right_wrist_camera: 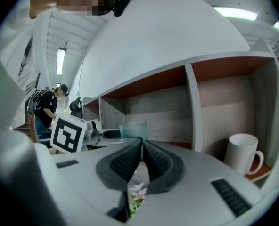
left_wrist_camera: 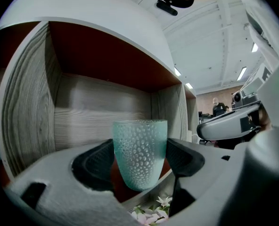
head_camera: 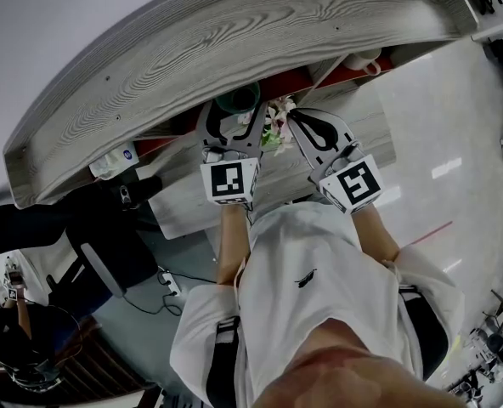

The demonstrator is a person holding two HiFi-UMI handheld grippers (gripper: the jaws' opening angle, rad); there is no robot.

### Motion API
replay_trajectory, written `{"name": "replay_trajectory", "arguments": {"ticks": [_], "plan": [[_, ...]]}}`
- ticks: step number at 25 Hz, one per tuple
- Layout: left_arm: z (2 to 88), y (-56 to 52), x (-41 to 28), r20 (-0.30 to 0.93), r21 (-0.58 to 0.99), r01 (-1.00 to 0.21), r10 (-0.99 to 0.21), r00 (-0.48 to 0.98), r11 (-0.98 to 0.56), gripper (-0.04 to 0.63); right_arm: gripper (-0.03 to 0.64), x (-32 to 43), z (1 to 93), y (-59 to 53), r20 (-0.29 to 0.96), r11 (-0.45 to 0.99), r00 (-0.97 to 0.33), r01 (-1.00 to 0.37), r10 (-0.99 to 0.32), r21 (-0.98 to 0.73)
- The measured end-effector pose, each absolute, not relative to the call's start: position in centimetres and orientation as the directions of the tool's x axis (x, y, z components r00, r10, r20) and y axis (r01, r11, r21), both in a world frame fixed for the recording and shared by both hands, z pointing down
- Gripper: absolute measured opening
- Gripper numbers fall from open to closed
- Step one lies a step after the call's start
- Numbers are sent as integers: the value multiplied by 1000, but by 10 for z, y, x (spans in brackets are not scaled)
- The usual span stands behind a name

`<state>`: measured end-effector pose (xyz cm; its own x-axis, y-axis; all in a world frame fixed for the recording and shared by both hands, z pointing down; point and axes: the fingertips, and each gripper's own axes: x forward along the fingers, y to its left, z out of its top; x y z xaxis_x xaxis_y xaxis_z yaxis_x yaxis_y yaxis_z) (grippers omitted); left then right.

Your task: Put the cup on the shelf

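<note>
A teal dimpled glass cup (left_wrist_camera: 140,149) sits upright between the jaws of my left gripper (left_wrist_camera: 140,166), which is shut on it. The cup is at the mouth of a shelf compartment (left_wrist_camera: 102,107) with a grey wood back and a red-brown ceiling. I cannot tell whether its base rests on the shelf floor. From the head view the cup (head_camera: 238,99) is just under the shelf's grey top board (head_camera: 234,49), ahead of the left gripper (head_camera: 232,130). My right gripper (right_wrist_camera: 142,144) is shut on nothing, beside it to the right (head_camera: 313,134). The cup (right_wrist_camera: 134,129) shows beyond its jaws.
A white mug (right_wrist_camera: 242,154) stands in the compartment to the right, behind a divider (right_wrist_camera: 191,107); the head view has the mug (head_camera: 362,60) there too. Pink and white artificial flowers (head_camera: 277,126) lie below the grippers. A person (right_wrist_camera: 47,109) stands far left.
</note>
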<state>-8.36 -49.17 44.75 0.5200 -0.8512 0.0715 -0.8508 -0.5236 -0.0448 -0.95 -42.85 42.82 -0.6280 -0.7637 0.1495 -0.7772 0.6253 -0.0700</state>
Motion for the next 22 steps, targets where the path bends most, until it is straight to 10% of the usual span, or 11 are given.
{"name": "replay_trajectory", "arguments": {"ticks": [22], "plan": [[448, -510, -83, 133, -77, -883, -883, 450, -462, 362, 35, -17, 428, -433, 144, 620, -623, -781, -769, -74]]}}
